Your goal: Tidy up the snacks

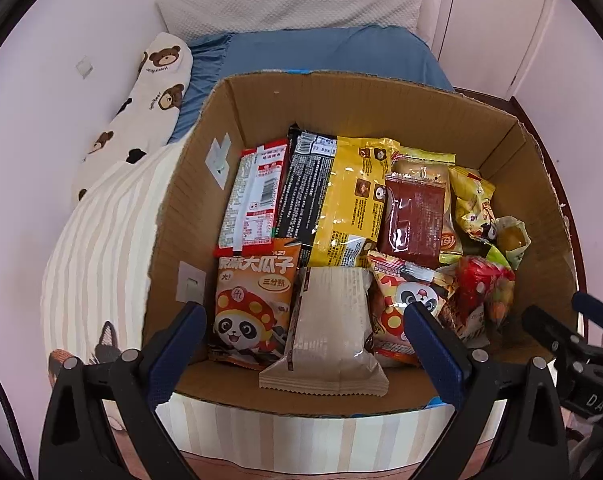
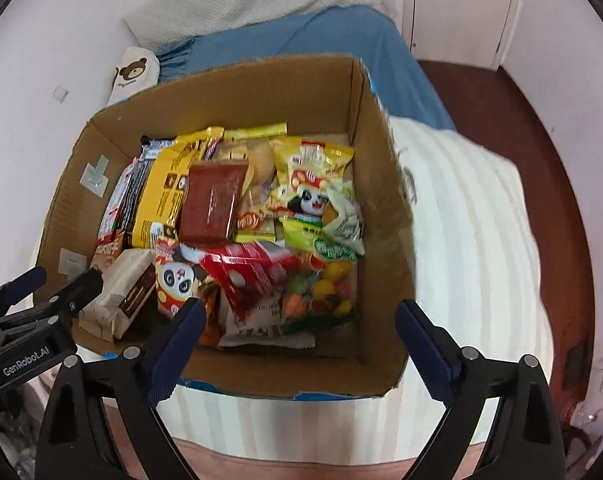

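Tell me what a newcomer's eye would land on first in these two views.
First, the open cardboard box on the striped bedding, crammed with bright snack packets. Loudest are the orange panda packet at its near left corner and the yellow packet in the middle. Then the blue-padded left gripper and right gripper, both open and empty above the box's near edge.

Left claw (image 1: 301,322) in black plastic, blue padded fingers (image 1: 429,332), round silver screws, right claw (image 2: 297,318) alike, white "GenRobot.AI" lettering on the left claw's body seen beside it
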A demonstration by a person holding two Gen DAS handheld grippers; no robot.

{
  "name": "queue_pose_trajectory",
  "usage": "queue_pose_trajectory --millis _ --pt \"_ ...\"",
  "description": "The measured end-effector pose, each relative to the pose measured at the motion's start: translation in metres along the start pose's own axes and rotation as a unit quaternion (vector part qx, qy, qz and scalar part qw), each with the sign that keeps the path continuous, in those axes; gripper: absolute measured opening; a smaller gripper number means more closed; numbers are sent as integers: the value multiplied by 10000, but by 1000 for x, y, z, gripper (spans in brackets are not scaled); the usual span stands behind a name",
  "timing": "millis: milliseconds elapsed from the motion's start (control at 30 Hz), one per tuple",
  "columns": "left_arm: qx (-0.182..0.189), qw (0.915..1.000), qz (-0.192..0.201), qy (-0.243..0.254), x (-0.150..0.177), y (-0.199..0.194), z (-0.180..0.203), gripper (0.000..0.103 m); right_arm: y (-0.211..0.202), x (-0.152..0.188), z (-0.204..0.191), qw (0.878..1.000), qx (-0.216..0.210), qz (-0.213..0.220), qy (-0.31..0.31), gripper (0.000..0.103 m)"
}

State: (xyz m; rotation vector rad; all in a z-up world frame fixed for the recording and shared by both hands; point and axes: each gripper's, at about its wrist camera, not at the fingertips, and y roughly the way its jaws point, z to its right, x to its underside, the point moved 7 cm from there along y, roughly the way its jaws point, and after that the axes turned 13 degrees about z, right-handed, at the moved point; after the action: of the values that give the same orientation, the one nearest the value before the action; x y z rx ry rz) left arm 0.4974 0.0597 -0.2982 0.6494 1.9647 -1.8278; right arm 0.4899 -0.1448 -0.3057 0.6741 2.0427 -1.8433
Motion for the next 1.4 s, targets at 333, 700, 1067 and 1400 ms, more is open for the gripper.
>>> queue_pose_trajectory --millis 333,700,1067,1400 --pt "81 9998 177 -22 0 -28 -5 101 -37 -13 -2 9972 462 504 -293 99" --pt "149 9957 916 -16 -1 -114 -12 103 -123 -3 -18 9928 208 1165 -168 102" --pt "358 9880 1498 90 25 -216 -9 103 -235 34 -27 9833 109 1809 -148 102" --pt "436 9877 1504 -22 62 -270 -12 103 -325 73 -33 9759 104 2170 -214 102"
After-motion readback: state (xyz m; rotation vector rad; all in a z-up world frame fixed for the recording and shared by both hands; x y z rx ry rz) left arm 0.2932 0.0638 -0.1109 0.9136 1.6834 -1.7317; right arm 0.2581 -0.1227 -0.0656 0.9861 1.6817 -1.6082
